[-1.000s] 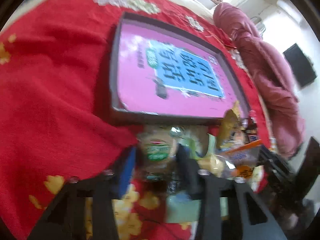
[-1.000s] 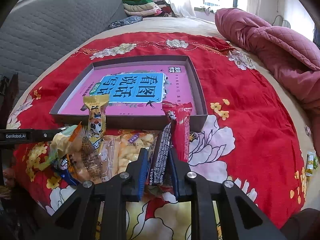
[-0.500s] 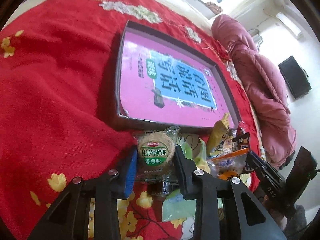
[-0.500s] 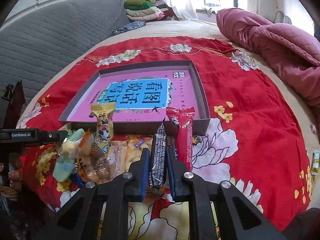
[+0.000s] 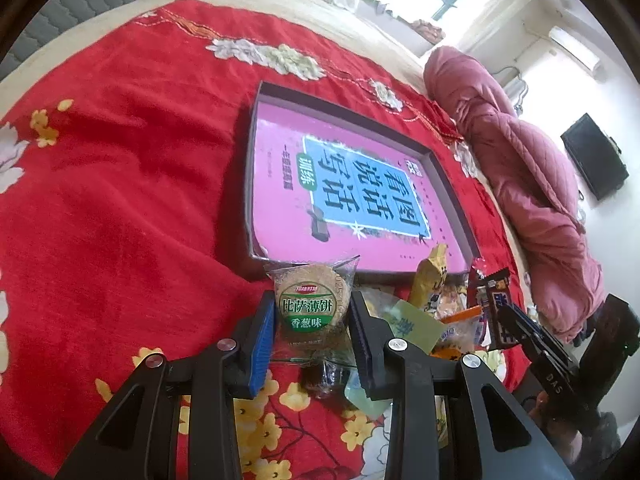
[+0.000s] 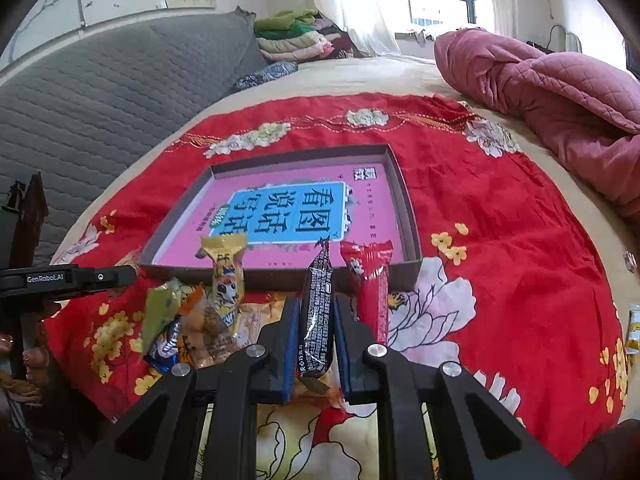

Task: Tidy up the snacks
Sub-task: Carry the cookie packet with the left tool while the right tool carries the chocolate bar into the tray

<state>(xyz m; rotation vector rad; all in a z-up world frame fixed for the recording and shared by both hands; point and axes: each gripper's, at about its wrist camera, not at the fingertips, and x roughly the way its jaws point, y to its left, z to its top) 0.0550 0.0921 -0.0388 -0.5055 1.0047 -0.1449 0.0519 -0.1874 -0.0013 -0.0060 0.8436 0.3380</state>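
My left gripper [image 5: 312, 320] is shut on a round cracker pack [image 5: 310, 304] with a green label, held just above the snack pile [image 5: 440, 308]. My right gripper [image 6: 316, 320] is shut on a dark chocolate bar wrapper [image 6: 316, 316], which stands upright between the pads. The shallow brown box [image 6: 402, 196] with a pink and blue printed floor lies just beyond both, also seen as the box [image 5: 250, 168] in the left wrist view. A yellow pack [image 6: 226, 276] and a red pack [image 6: 372, 280] stick up from the pile in front of the box's near wall.
A red flowered cloth [image 6: 500, 220] covers the bed. A pink quilt [image 6: 560, 92] is bunched at the right and a grey headboard [image 6: 100, 92] stands at the left. A small yellow packet [image 6: 634, 328] lies alone at the cloth's right edge. The other gripper's body [image 6: 60, 278] reaches in from the left.
The left gripper has lifted the cracker pack up off the pile, with more of the bed showing beyond. The right gripper has raised the dark bar slightly and tilted upward.
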